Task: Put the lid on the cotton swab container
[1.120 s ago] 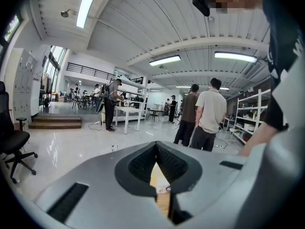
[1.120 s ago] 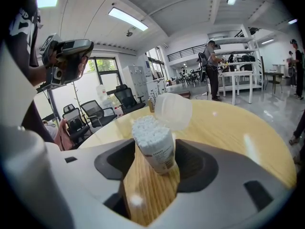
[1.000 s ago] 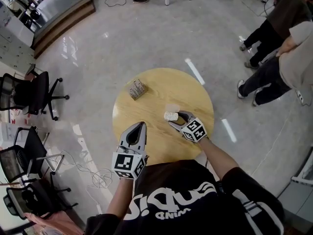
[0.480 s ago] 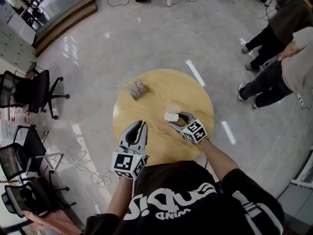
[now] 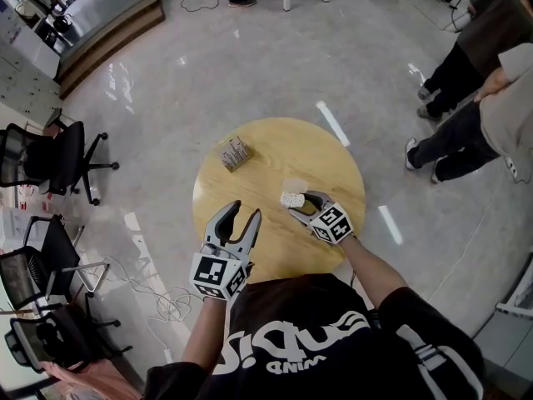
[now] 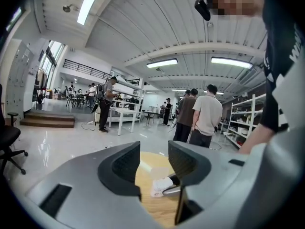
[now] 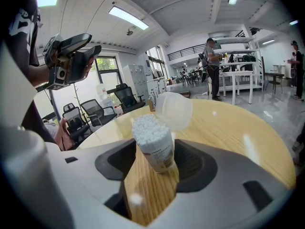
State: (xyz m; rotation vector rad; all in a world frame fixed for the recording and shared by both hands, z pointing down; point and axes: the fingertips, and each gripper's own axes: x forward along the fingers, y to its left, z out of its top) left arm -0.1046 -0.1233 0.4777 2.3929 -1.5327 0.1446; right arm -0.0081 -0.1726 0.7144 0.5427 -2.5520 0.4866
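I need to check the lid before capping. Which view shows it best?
The right gripper view: the clear lid is large and close, behind the cotton swab container. The head view shows it as a small pale patch; the left gripper view, only faintly.

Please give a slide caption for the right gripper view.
Right tongs grip the open cotton swab container; clear lid behind.

No wording reads for certain: the large white lettering on the person's black shirt (image 5: 333, 340), at six o'clock in the head view, lies upside down and creased, and the white paper label (image 7: 162, 154) on the clear plastic cotton swab container (image 7: 153, 135) carries print too small to make out.
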